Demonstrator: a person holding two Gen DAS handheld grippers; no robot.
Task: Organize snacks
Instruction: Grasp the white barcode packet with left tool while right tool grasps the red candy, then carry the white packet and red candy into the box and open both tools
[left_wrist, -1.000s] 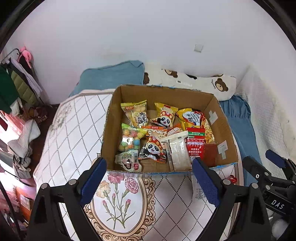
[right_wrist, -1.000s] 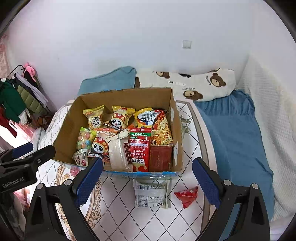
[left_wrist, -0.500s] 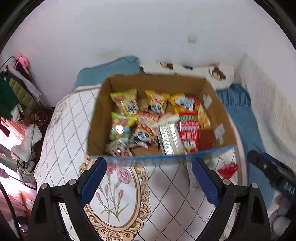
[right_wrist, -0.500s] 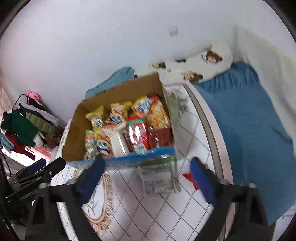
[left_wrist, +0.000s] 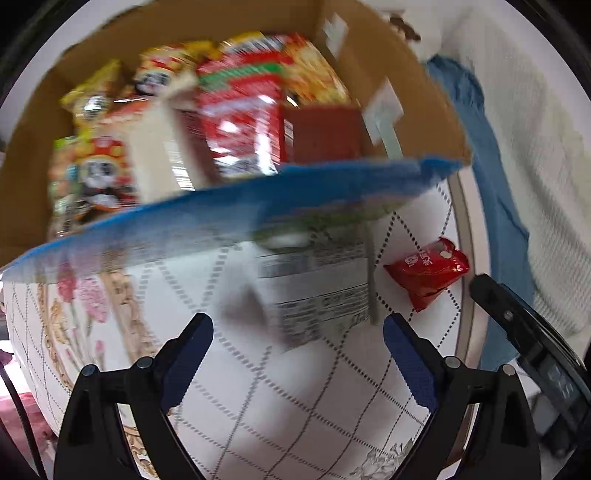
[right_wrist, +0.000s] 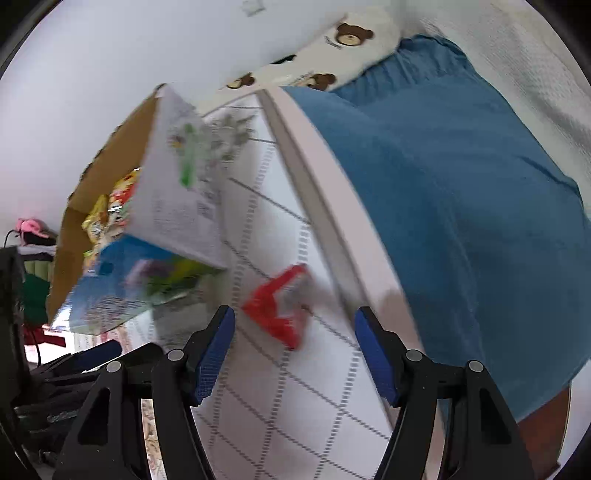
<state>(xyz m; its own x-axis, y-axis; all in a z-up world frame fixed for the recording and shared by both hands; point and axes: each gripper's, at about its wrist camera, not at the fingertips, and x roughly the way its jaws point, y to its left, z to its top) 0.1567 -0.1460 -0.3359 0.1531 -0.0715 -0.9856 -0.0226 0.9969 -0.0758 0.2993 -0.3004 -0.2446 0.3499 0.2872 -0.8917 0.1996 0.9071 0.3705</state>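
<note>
The right claw (right_wrist: 293, 345) is closing, its pads not yet on anything — the red packet (right_wrist: 279, 310) lies just ahead between its fingers, long axis slanting. It sits on the mat (right_wrist: 295, 398), near the box (right_wrist: 147, 229). The left claw (left_wrist: 297, 349) stands wide and empty over the white packet (left_wrist: 314, 291), farther from the red one.

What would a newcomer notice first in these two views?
The open cardboard box crammed with bright snack packets, filling the top of the left view. Next, the small red foil packet lying loose on the quilted white mat, just ahead of the closing right tool.
</note>
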